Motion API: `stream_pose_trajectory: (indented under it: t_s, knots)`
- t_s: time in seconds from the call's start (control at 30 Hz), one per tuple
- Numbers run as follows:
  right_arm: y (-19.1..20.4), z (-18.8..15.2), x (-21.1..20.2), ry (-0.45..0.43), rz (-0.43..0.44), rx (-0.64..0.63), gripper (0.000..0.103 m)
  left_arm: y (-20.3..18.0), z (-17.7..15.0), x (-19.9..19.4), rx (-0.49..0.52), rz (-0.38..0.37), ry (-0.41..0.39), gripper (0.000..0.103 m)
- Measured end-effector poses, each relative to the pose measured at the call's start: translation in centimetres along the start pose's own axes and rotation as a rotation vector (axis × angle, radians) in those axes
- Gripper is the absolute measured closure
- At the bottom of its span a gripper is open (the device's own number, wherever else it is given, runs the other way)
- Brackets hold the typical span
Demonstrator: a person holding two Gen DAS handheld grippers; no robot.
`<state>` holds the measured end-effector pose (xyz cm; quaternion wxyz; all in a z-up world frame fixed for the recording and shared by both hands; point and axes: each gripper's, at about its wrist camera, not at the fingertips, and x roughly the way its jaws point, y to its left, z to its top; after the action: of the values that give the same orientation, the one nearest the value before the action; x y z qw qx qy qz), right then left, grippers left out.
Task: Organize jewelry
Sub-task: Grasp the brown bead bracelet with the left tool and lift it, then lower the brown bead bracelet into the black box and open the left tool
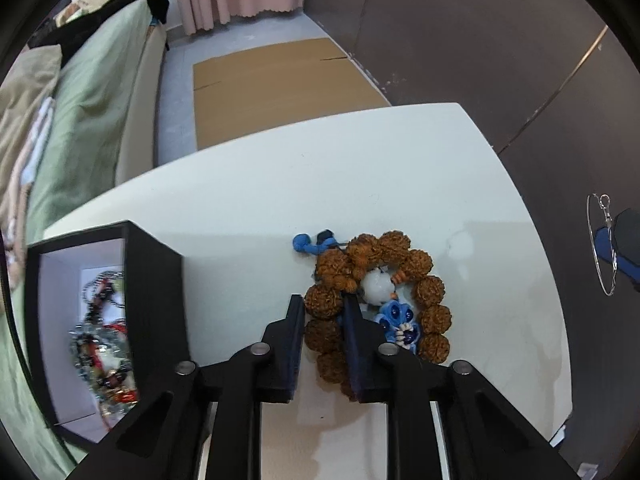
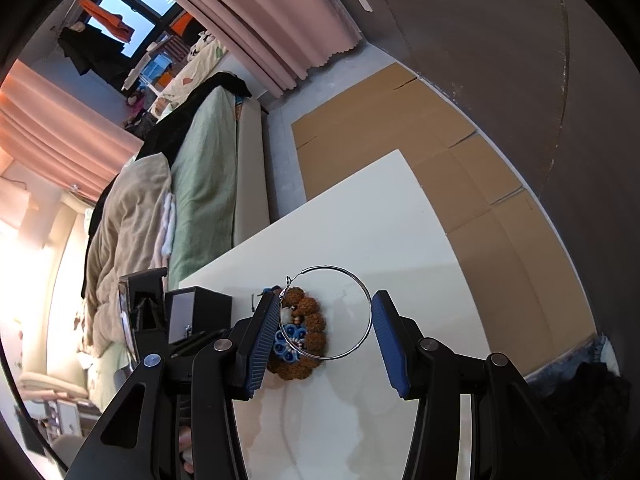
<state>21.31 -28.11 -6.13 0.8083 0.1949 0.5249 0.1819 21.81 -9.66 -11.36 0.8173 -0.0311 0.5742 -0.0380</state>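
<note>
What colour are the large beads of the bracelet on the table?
Rough-textured reddish brown; the bracelet shows best in the left wrist view, on the white table.

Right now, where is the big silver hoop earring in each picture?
Left wrist view: the hoop earring is at the far right edge, hanging off the right gripper.
Right wrist view: the hoop is at centre, spanning the open jaws.
Shared landmark: the brown bead bracelet on the white table.

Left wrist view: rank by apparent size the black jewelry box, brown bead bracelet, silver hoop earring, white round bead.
1. Black jewelry box, though it is nearest the lens, which inflates it.
2. Brown bead bracelet.
3. Silver hoop earring, thin, at the distorted edge, so unsure.
4. White round bead.
</note>
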Motion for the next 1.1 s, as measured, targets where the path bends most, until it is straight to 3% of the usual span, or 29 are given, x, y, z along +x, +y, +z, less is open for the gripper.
stream_pose_trajectory:
  t_s: [0.43, 0.77, 1.1]
  knots:
    - [1.7, -0.4, 0.5, -0.017, 0.073, 0.004, 0.054, -0.2, -0.6, -8.8, 0.035, -0.122, -0.173, 0.084]
    - [5.8, -1.4, 1.7, -0.025, 0.185, -0.05, 0.054, 5.0, -1.9, -13.0, -0.086, -0.137, -0.314, 0.084]
    - [11.2, -2.3, 5.8, 0.023, 0.308, -0.065, 0.054, 10.5, -3.2, -14.9, -0.152, -0.104, -0.341, 0.084]
